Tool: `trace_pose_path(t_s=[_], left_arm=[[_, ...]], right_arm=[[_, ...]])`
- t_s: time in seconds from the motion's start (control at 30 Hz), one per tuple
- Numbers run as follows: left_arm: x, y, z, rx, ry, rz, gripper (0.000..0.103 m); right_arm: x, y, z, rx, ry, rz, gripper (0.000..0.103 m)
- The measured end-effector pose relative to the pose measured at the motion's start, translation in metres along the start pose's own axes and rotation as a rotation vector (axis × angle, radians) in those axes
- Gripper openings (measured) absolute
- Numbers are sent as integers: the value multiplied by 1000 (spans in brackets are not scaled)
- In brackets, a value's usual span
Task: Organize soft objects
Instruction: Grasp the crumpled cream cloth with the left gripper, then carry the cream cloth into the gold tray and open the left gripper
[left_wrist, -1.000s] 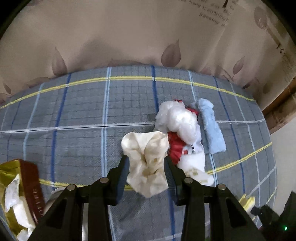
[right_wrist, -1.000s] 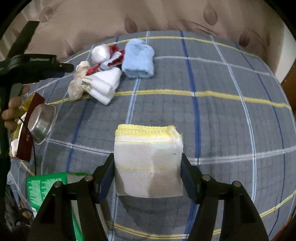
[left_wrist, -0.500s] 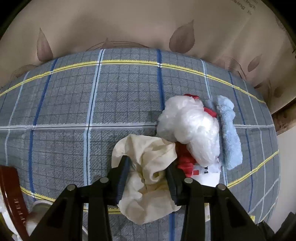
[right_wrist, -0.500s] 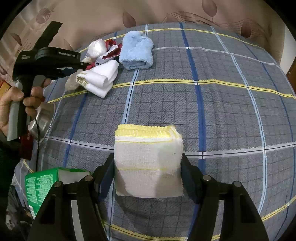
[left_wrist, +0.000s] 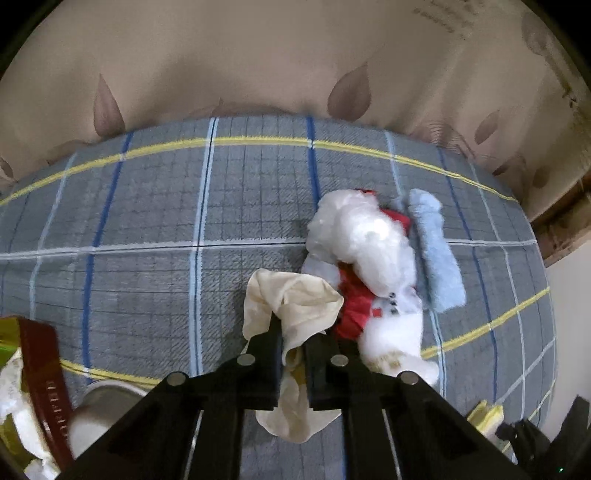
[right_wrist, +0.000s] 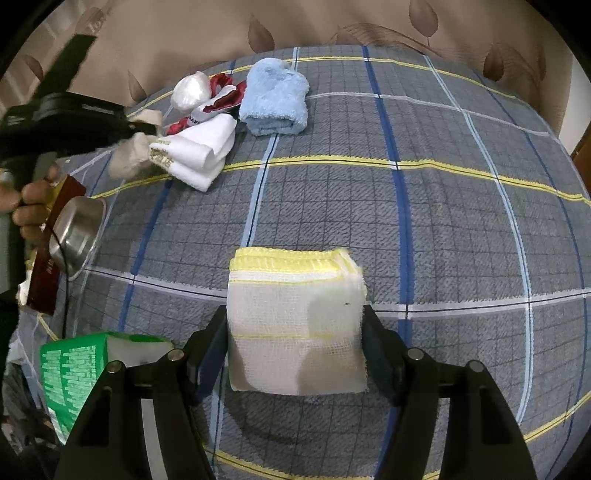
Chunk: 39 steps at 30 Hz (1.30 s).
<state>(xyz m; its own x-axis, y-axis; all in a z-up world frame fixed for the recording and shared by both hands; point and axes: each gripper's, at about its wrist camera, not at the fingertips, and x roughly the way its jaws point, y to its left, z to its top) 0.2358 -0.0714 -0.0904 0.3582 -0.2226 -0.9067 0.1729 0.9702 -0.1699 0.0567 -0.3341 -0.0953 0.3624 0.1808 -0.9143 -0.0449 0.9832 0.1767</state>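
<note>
**Both claws hold cloths over the plaid bed**

The left claw (left_wrist: 293, 341) is clenched on a crumpled cream cloth (left_wrist: 295, 306), just left of a pile: white plastic bag (left_wrist: 365, 240), red-and-white cloth (left_wrist: 354, 310), blue towel (left_wrist: 437, 254). The right claw (right_wrist: 295, 339) grips a folded yellow-edged gauze cloth (right_wrist: 295, 321) above the near bed (right_wrist: 443, 229), well apart from the pile.

You get dim, warm indoor light w/ heavy fisheye bending and black corners. Motion blur smears the black handheld left gripper (right_wrist: 146, 127); soft shadows sit under the folded white gauze cloth (right_wrist: 297, 325).
</note>
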Motion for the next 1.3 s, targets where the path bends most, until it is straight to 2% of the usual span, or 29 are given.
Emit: trace_pose_path(t_s=[0.43, 0.73, 0.83, 1.07, 1.3], left_arm=[[-63, 3, -30, 61, -19, -6, 9], [-124, 35, -52, 53, -59, -6, 9], [-142, 51, -60, 50, -74, 19, 9], [-180, 103, -75, 37, -110, 133, 9], [-199, 160, -85, -7, -124, 218, 9]], right_arm=[[2, 3, 0, -9, -4, -27, 66], [4, 8, 1, -16, -1, -61, 66], [4, 6, 1, -7, 2, -55, 66], [5, 6, 3, -6, 16, -57, 66], [7, 10, 5, -17, 28, -85, 66]])
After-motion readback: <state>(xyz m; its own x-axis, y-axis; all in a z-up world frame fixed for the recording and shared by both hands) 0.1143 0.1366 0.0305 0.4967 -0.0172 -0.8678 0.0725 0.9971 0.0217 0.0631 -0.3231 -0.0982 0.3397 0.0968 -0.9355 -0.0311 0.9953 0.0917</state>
